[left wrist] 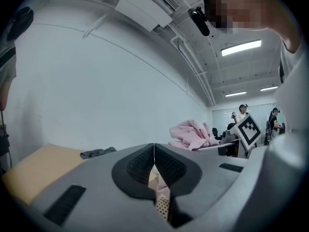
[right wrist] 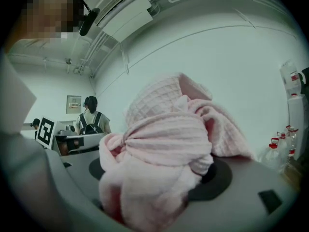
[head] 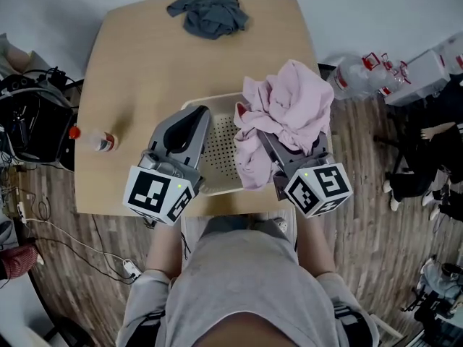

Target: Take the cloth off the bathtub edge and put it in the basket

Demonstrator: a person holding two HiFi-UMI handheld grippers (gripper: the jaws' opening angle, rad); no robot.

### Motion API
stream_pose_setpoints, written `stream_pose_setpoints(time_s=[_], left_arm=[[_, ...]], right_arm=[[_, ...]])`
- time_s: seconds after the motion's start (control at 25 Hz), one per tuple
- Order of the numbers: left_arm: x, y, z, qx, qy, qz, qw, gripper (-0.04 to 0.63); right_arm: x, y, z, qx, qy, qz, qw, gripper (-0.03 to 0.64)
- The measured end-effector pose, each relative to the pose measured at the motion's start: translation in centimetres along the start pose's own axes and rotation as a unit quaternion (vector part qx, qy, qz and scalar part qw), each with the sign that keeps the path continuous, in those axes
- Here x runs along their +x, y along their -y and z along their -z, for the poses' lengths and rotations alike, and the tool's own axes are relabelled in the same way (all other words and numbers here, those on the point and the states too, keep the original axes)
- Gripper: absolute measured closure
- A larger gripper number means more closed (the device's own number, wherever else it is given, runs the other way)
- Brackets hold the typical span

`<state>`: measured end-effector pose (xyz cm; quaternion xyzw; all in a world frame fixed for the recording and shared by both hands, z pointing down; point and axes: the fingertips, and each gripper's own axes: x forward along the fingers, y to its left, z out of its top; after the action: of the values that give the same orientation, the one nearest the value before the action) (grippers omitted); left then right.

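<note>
A bunched pink cloth (head: 289, 110) hangs over the right side of the white perforated basket (head: 217, 188), which stands at the near edge of the wooden table (head: 145, 63). My right gripper (head: 266, 142) is shut on the pink cloth (right wrist: 164, 149), and the bundle fills the gap between the jaws and hides the fingertips. My left gripper (head: 200, 118) is shut and holds nothing; it sits over the basket's left rim. In the left gripper view the two pads (left wrist: 166, 166) meet, with the pink cloth (left wrist: 193, 134) off to the right. A grey cloth (head: 210, 14) lies at the table's far edge.
A small bottle with a red cap (head: 94, 139) lies on the table's left side. Clear plastic bottles (head: 362, 74) stand on the floor at the right. Dark equipment and cables (head: 29, 121) crowd the left. Other people stand in the background of both gripper views.
</note>
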<state>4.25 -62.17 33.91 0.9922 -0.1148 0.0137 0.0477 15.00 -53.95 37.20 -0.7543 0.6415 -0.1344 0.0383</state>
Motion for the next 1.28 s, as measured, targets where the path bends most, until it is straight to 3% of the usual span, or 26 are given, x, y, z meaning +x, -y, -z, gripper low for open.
stream_pose_setpoints(time_s=[0.64, 1.28], left_arm=[[-0.3, -0.5, 2.7, -0.025, -0.016, -0.014, 0.9995, 0.580], [-0.2, -1.4, 4.0, -0.037, -0.027, -0.018, 0.9988, 0.580]], right_arm=[[2.6, 1.6, 8.0, 0.020, -0.147, -0.001, 0.989, 0.233], [3.6, 3.0, 13.5, 0.017, -0.293, 0.019, 0.956, 0.207]])
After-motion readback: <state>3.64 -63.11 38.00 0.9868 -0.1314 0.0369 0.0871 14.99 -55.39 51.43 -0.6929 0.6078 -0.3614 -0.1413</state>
